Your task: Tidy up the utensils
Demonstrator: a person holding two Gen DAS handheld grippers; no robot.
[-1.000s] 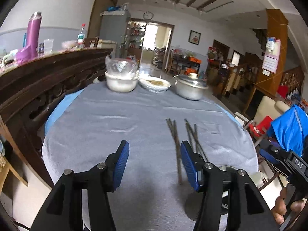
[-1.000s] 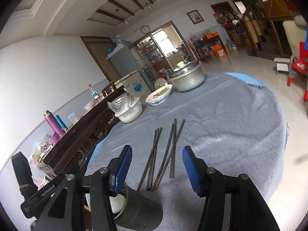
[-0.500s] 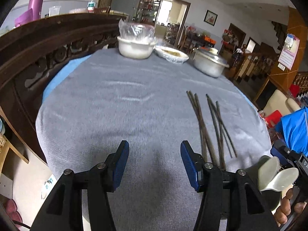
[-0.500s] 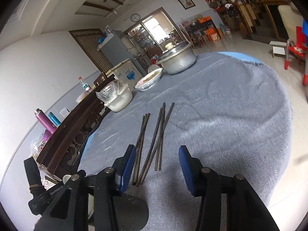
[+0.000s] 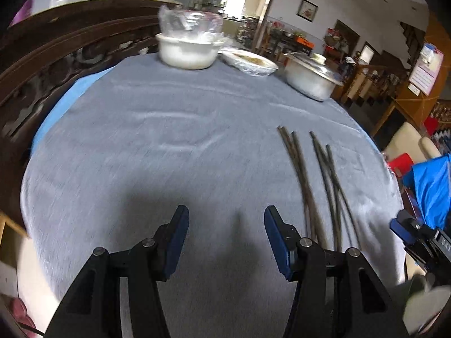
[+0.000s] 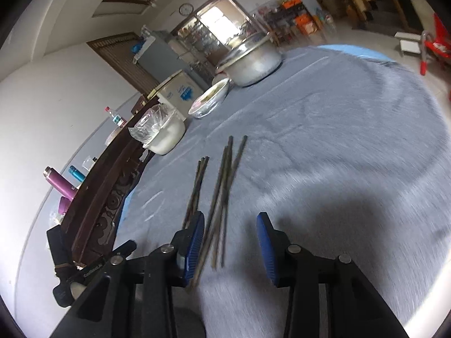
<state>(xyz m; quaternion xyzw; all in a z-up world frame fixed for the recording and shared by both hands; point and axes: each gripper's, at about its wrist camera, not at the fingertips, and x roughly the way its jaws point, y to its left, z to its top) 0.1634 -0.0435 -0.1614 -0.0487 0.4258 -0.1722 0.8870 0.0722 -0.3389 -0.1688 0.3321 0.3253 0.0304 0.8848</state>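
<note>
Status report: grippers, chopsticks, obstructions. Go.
Left gripper open, empty. Right gripper open, jaws just narrowing, over the near ends of the dark wooden chopsticks lying on grey tablecloth. Nothing in the way.

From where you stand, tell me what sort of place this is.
Most likely the dining area of a lived-in home: a round table under a grey cloth carries loose chopsticks, a lidded metal pot and a plastic-covered bowl, with a carved wooden sideboard beside it.
</note>
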